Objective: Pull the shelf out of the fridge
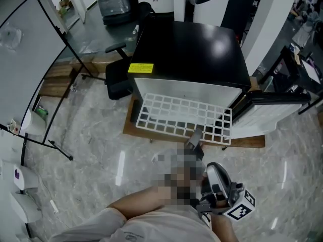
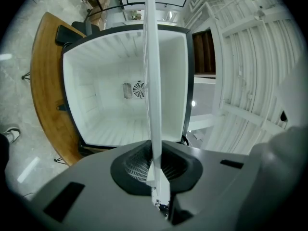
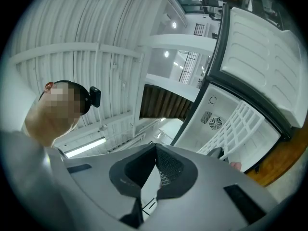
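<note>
A black mini fridge (image 1: 186, 49) stands with its door (image 1: 272, 110) swung open to the right. The white wire shelf (image 1: 176, 115) sticks out of the front, most of its grid outside the cabinet. My left gripper (image 1: 193, 138) is shut on the shelf's front edge. In the left gripper view the shelf (image 2: 150, 81) shows edge-on, running from the white fridge interior (image 2: 106, 95) into the left gripper (image 2: 155, 153). My right gripper (image 1: 214, 178) hangs near my body, tilted upward and shut on nothing. The right gripper (image 3: 155, 150) view takes in the shelf (image 3: 236, 124) and the door (image 3: 260, 37).
The fridge rests on a wooden board (image 1: 252, 141) on a marble floor. A black office chair (image 1: 117, 74) stands at the fridge's left. Further left is a whiteboard stand with black legs (image 1: 50, 135). A water dispenser (image 1: 113, 1) and white machines stand behind.
</note>
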The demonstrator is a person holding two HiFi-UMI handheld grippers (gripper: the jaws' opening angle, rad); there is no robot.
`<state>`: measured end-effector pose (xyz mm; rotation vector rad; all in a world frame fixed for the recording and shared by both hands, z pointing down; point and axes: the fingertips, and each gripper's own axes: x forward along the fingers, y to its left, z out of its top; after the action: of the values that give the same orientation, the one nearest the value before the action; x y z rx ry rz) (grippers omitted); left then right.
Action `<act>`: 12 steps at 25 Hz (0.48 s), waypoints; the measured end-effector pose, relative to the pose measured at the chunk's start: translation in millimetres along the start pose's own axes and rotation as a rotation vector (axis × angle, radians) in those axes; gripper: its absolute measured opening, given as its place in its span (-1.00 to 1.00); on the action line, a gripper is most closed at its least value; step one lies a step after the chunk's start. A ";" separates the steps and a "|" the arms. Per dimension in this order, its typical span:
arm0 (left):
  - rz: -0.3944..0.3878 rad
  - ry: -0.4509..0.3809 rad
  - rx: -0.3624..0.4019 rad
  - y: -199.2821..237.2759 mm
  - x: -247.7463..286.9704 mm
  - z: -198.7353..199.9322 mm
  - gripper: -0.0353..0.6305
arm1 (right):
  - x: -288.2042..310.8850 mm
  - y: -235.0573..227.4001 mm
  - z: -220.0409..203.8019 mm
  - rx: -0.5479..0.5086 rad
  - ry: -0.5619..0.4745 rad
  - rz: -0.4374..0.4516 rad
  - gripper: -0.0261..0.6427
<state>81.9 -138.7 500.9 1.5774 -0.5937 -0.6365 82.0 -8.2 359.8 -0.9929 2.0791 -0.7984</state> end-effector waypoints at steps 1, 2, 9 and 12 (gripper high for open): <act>0.000 0.013 0.004 0.1 -5.1 -3.8 -0.84 | -2.5 3.8 -2.4 -0.002 -0.005 -0.002 -0.89; -0.001 0.022 0.007 -0.7 -10.4 -6.4 -0.84 | -4.8 7.8 -5.2 -0.005 -0.009 -0.004 -0.89; -0.019 0.059 0.033 -9.0 -48.8 -12.3 -0.84 | -19.2 26.2 -24.3 -0.018 -0.022 -0.048 -0.89; -0.017 0.071 0.036 -10.1 -61.6 -16.7 -0.84 | -19.1 32.8 -29.1 -0.015 -0.017 -0.053 -0.89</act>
<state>49.8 -82.8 495.8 1.6339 -0.5418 -0.5833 55.0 31.2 357.8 -1.0627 2.0546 -0.7997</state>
